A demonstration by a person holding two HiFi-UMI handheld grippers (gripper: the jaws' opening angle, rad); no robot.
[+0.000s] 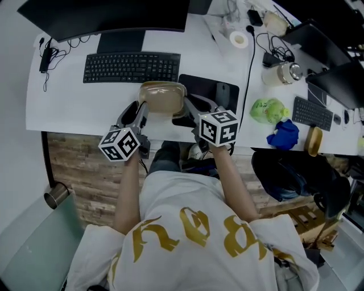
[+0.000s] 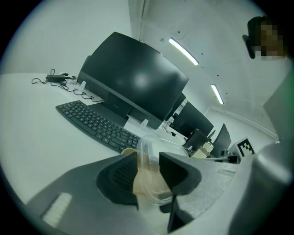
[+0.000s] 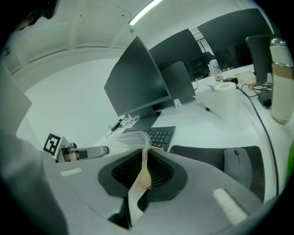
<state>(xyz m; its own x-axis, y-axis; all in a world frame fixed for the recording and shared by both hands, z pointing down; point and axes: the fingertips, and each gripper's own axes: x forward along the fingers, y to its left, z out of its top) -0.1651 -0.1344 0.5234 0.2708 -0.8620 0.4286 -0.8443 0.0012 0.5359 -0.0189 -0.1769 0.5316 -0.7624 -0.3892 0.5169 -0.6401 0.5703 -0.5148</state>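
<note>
A clear plastic container with a tan base [image 1: 162, 98] is held between both grippers above the desk's front edge, in front of the keyboard [image 1: 131, 67]. My left gripper [image 1: 142, 111] is shut on its left rim; in the left gripper view the container [image 2: 154, 170] is pinched between the dark pads. My right gripper [image 1: 187, 108] is shut on its right rim, and the right gripper view shows the container's thin edge [image 3: 143, 170] clamped between the pads. The marker cubes [image 1: 120, 144] sit near the person's hands.
A black mouse pad with a mouse [image 1: 223, 91] lies right of the container. A large monitor [image 1: 108, 16] stands behind the keyboard. A tape roll [image 1: 239, 39], a jar [image 1: 280, 73], a green bag [image 1: 267, 110], a blue cloth [image 1: 284, 135] and a second keyboard [image 1: 312, 112] lie to the right.
</note>
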